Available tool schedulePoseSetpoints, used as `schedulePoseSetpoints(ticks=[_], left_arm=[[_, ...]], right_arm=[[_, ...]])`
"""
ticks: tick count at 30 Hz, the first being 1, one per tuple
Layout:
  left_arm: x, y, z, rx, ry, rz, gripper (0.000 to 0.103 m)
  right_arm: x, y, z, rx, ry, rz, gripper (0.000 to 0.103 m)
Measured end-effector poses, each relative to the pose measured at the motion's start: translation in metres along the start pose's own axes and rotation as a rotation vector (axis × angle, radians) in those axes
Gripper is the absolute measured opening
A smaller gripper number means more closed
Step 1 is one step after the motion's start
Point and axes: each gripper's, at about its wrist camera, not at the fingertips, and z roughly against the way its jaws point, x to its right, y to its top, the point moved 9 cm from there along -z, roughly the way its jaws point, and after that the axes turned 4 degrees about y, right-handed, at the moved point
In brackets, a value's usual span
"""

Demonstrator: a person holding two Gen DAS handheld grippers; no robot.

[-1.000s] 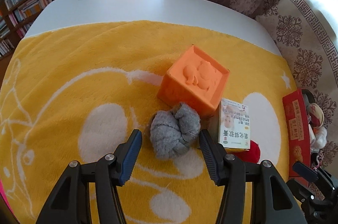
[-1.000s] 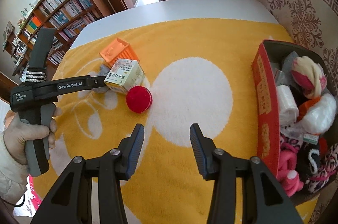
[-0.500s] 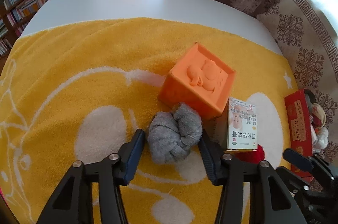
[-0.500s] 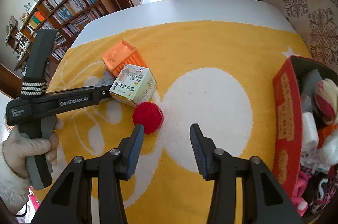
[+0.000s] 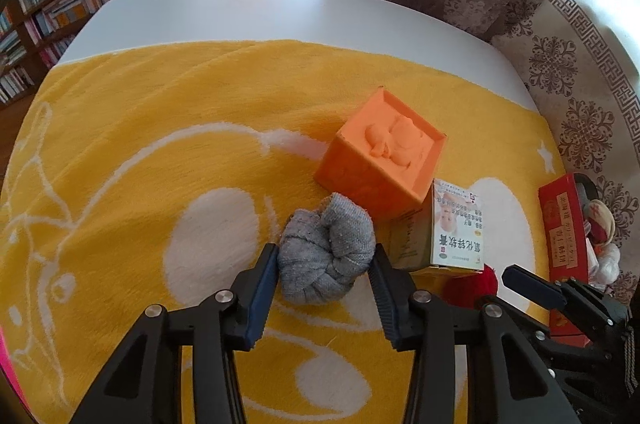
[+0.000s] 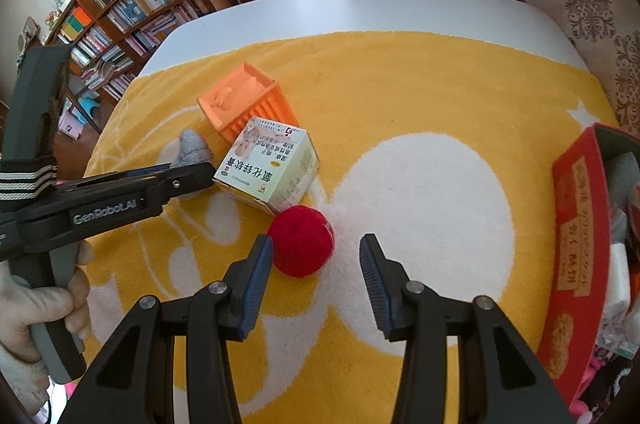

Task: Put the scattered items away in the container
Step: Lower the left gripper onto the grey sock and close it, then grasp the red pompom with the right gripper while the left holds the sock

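Observation:
A rolled grey sock (image 5: 326, 258) lies on the yellow towel (image 5: 160, 124), against an orange toy cube (image 5: 380, 164). My left gripper (image 5: 324, 252) straddles the sock, its jaws closing, and both pads touch its sides. A white medicine box (image 6: 268, 160) sits beside the cube. Just in front of the box is a red pompom ball (image 6: 302, 242). My right gripper (image 6: 316, 244) stands open around the ball, which is nearer the left finger. The red container (image 6: 576, 224) stands at the right.
The container holds several soft items, among them rolled socks and white bundles. The towel covers a white table (image 5: 240, 8) whose far edge curves below curtains. Bookshelves stand at the left. A gloved hand (image 6: 36, 304) holds the left gripper's handle.
My left gripper's fingers have come in from either side of the grey sock until they touch it. My right gripper has moved forward and down over the red ball, jaws unchanged.

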Motion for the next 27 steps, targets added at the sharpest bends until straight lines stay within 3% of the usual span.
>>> schedulePoseSetpoints(ticks=[11,15,27], left_arm=[[-0.003,-0.007,0.0,-0.002,0.015,0.01,0.047],[-0.002,-0.007,-0.002,-0.002,0.022,0.016,0.047],[0.004,-0.008,0.005,0.016,0.031,0.016,0.047]], right_arm=[[-0.014,0.005,-0.02,-0.03,-0.009,0.06,0.049],[-0.02,0.002,-0.023,-0.047,-0.011,0.092,0.041],[-0.027,-0.002,0.005,0.0,-0.036,0.132,0.039]])
